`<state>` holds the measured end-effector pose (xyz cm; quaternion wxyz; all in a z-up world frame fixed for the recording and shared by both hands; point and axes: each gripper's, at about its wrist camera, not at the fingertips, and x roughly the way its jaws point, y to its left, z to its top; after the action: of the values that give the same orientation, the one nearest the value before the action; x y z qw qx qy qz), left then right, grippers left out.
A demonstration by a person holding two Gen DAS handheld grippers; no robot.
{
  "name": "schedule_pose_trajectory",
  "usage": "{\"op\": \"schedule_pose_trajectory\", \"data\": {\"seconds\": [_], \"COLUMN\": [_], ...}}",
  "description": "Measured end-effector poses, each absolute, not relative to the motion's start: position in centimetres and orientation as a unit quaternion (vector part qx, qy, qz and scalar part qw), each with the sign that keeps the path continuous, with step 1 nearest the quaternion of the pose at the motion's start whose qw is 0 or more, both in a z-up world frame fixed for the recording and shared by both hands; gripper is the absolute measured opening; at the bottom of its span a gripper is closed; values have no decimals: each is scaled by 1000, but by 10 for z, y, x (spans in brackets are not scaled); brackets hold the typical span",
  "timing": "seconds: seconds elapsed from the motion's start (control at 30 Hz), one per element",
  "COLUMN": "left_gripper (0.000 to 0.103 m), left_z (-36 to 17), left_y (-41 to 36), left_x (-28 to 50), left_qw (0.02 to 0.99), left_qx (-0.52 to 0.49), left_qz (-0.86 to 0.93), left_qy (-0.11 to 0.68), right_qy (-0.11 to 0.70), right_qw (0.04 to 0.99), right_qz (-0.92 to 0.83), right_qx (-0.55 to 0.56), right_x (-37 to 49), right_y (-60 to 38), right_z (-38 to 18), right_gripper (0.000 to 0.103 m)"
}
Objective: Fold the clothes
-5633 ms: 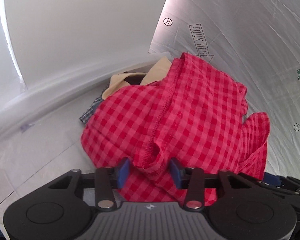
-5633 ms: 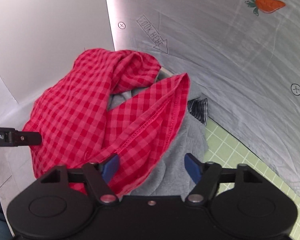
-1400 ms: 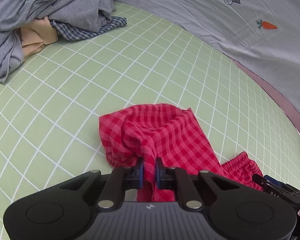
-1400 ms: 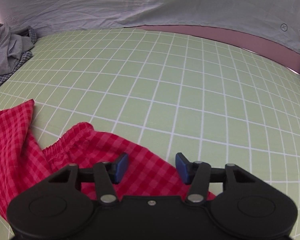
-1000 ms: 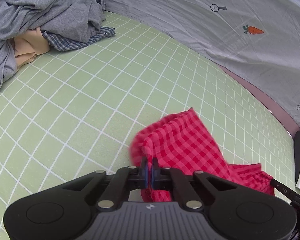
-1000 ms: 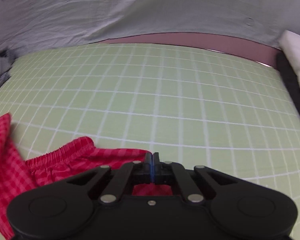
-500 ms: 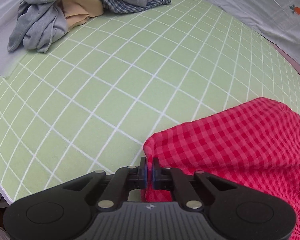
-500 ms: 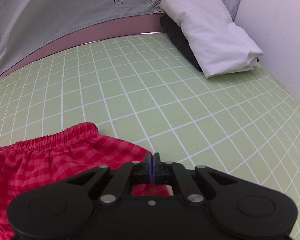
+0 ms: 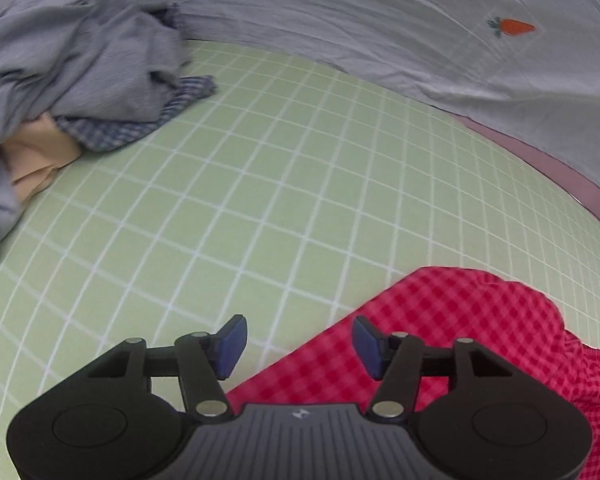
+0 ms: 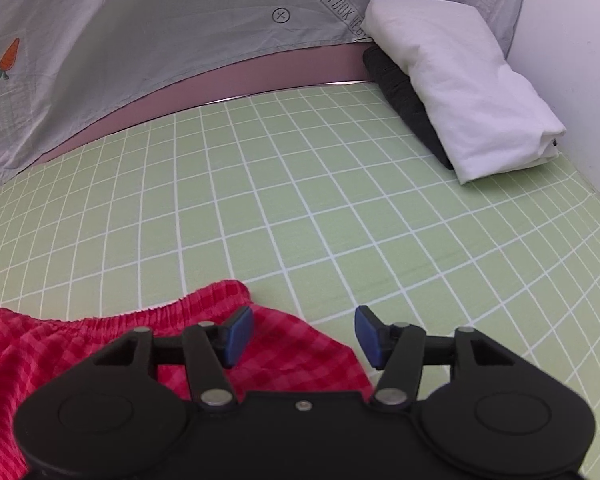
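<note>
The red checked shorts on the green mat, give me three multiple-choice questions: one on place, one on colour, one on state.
1. Where does the pile of unfolded clothes lie in the left wrist view?
A. upper left
B. lower right
C. centre

2. What colour is the top item of the folded stack?
A. white
B. yellow
C. blue

3. How are the red checked shorts?
A. hanging in the air
B. lying on the mat
C. rolled into a ball

Answers: A, pile of unfolded clothes sits there; A, white item over a dark one; B, red checked shorts lie on the mat, under opening fingers.
</note>
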<state>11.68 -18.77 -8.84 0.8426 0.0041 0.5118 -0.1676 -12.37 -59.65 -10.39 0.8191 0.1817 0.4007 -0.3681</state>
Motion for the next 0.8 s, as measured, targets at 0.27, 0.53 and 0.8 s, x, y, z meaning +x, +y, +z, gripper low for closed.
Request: {"op": "schedule_pose_trajectory", "data": {"seconds": [0.27,0.53,0.8], "left_gripper": [74,13,0], "left_z": [-112,-126,-58], "left_y": [-269,-292,-271], "left_x": [149,144,101], "left_qw": [795,779,878], "left_qx": [54,73,100], "left_qz": [-300,-311,-281], "left_qy": [525,540,374], "right_qy": [426,430,353], "right_qw": [811,821,867], "right_qz": [-345,-312,-285], "right_qx": [205,210,207], "right_x": [-103,-105,-114], "right_y": [-599,-597,-582], "right_z": [-118,-121,-86], "right_gripper": [68,25,1]}}
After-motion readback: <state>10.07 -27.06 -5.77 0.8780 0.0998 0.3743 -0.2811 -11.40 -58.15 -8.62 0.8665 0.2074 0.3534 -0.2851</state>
